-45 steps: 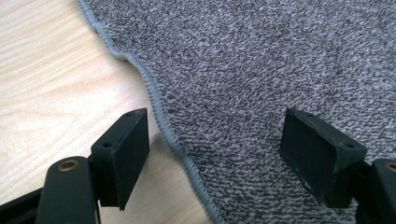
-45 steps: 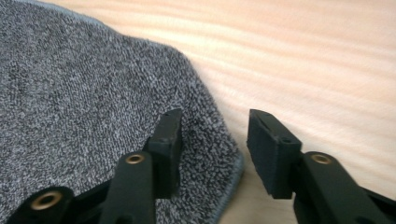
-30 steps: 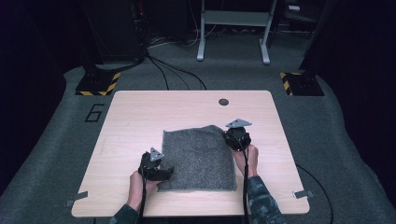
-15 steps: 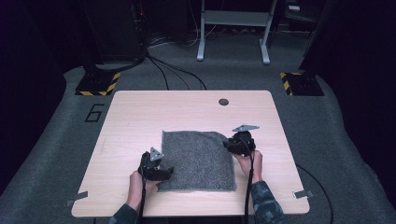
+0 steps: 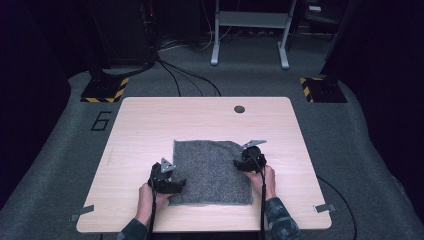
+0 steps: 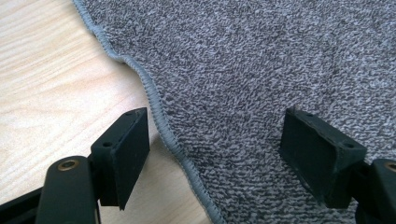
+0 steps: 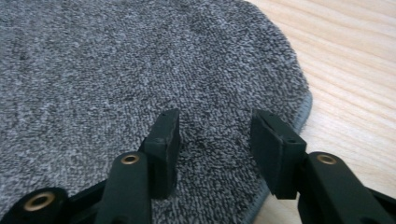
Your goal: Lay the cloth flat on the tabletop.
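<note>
Grey terry towel (image 5: 212, 171) is lying flat on the pale wood tabletop (image 5: 150, 120), toward the near edge, roughly centred between the person's two hands. Left tongs (image 5: 173, 184) are hovering at the towel's near left side; in the left gripper view the left tongs (image 6: 212, 144) are standing wide apart, straddling the towel's stitched hem (image 6: 154, 100), one jaw over bare wood and the other over the pile, gripping nothing. Hem is running wavy there, not straight. Right tongs (image 5: 240, 163) are sitting at the towel's right edge, about midway along it; in the right gripper view the right tongs (image 7: 215, 144) are parted at a moderate gap, both jaws over the pile just inside the hem, nothing pinched between them. Towel's far right corner is looking rounded or tucked in. Farther off, a small dark round hole (image 5: 239, 109) is showing in the tabletop near the far edge. Beyond the tabletop, grey carpet (image 5: 350, 130) is carrying black cables (image 5: 175, 75), and yellow-black striped floor plates (image 5: 105, 92) are sitting at both far corners.
</note>
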### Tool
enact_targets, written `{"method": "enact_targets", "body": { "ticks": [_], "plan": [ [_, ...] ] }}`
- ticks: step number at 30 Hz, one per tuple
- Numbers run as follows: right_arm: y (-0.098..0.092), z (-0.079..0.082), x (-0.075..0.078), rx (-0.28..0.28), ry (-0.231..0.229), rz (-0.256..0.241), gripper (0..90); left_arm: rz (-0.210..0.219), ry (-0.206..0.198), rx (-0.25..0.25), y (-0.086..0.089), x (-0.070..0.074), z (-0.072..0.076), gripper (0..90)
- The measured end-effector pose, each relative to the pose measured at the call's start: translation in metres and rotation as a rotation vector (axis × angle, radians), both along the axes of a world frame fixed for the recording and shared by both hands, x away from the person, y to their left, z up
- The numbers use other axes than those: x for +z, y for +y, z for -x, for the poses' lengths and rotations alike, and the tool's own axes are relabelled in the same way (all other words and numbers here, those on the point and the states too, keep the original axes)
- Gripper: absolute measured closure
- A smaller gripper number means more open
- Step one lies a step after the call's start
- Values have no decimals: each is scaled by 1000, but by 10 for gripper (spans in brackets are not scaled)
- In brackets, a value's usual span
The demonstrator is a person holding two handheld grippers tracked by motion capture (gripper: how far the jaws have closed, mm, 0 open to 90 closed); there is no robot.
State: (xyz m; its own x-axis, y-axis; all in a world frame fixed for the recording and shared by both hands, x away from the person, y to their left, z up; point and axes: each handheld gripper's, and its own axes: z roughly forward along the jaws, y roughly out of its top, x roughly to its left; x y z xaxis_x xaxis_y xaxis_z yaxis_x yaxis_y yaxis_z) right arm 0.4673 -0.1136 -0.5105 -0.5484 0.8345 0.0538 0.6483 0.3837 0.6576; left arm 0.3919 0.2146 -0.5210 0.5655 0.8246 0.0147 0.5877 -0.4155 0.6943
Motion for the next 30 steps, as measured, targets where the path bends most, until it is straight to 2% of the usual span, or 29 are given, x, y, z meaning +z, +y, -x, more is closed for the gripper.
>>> {"method": "enact_targets", "body": {
  "ticks": [3,4,12,15,17,20,21,22,26,27,28,30],
  "plan": [
    [0,-1,0,10,-12,26,521,1,-3,-2,-3,0,1,238],
    [-1,-2,0,-4,-13,45,503,-3,0,-13,-6,0,1,238],
    [-11,-4,0,-26,-15,49,482,-13,8,-43,-12,1,-3,235],
    [-12,-3,1,-33,-18,65,455,0,14,-38,-13,2,-5,209],
    [-13,-1,2,-41,-11,66,402,46,20,-40,-10,5,-8,196],
    [-18,6,8,-48,-33,25,329,50,8,-23,-5,13,-15,173],
    [-19,10,11,-54,-38,15,308,67,7,-5,-1,17,-22,167],
    [-19,13,14,-46,-48,8,288,55,5,-7,2,20,-26,162],
    [-14,26,23,-30,-60,-20,225,73,19,10,8,26,-38,156],
    [-13,29,25,3,-75,-19,212,82,23,15,10,27,-42,155],
    [-5,39,30,0,-75,-47,185,89,24,27,13,29,-50,154],
    [3,47,31,44,-82,-49,165,99,36,36,14,29,-53,154]
  ]
}}
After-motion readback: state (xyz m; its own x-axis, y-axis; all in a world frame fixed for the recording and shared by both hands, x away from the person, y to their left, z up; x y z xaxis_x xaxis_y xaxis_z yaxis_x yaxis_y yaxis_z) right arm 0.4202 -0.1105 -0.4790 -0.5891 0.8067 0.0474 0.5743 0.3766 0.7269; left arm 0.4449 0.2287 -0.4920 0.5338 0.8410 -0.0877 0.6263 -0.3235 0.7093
